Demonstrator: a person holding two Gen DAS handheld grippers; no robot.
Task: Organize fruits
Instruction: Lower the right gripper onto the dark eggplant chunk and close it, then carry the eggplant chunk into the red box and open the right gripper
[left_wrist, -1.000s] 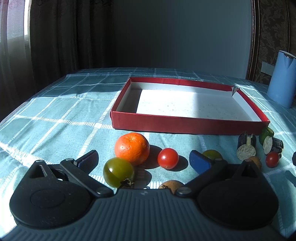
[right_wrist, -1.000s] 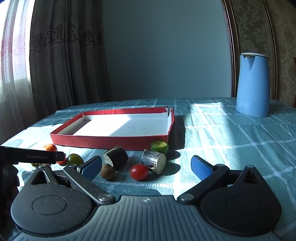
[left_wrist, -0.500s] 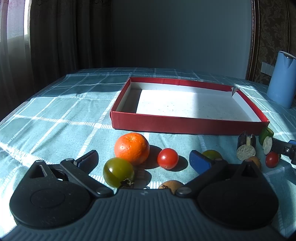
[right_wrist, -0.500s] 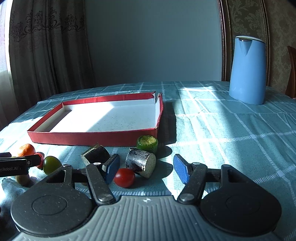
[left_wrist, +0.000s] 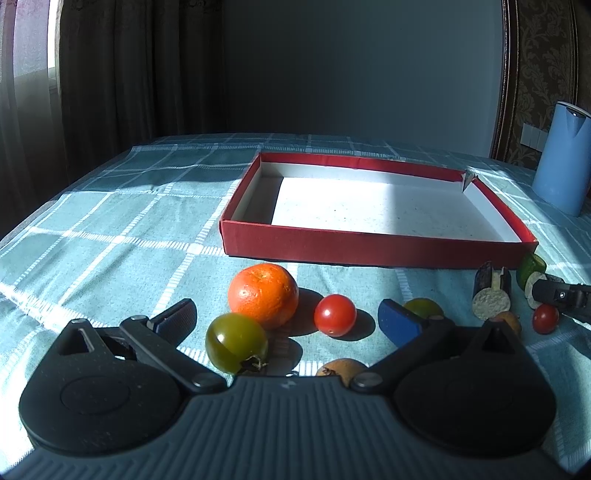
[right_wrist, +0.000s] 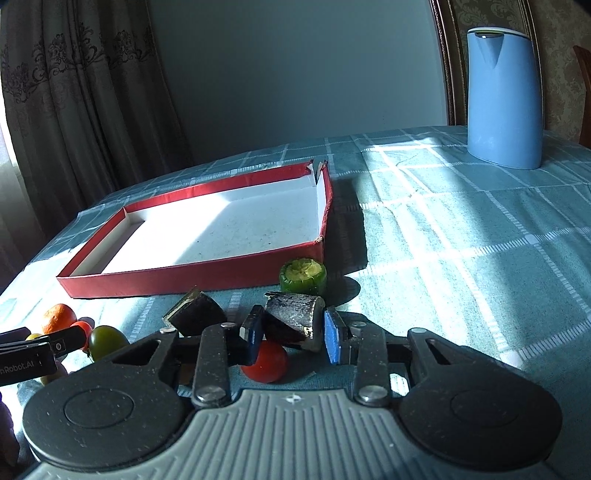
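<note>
My right gripper (right_wrist: 293, 334) has a dark eggplant chunk (right_wrist: 293, 317) between its blue pads, which press on both sides as the jaws are closing. A red cherry tomato (right_wrist: 266, 362) lies just below it. A second eggplant chunk (right_wrist: 195, 317) and a green cut piece (right_wrist: 303, 275) sit nearby. My left gripper (left_wrist: 286, 317) is open and still above the cloth. Between its fingers lie an orange (left_wrist: 263, 295), a green tomato (left_wrist: 236, 341) and a red cherry tomato (left_wrist: 335, 314). The red box (left_wrist: 369, 247) with a white floor stands behind the fruits.
A blue jug (right_wrist: 502, 99) stands at the far right of the checked tablecloth (right_wrist: 461, 240). A brown fruit (left_wrist: 341, 367) and another green tomato (left_wrist: 423, 307) lie by my left gripper's right finger. Curtains hang at the left, beyond the table edge.
My right gripper moved in toward the eggplant chunk, rolled a little, and its jaws went from wide open to pressing on the chunk. The left gripper and its fruits stayed put.
</note>
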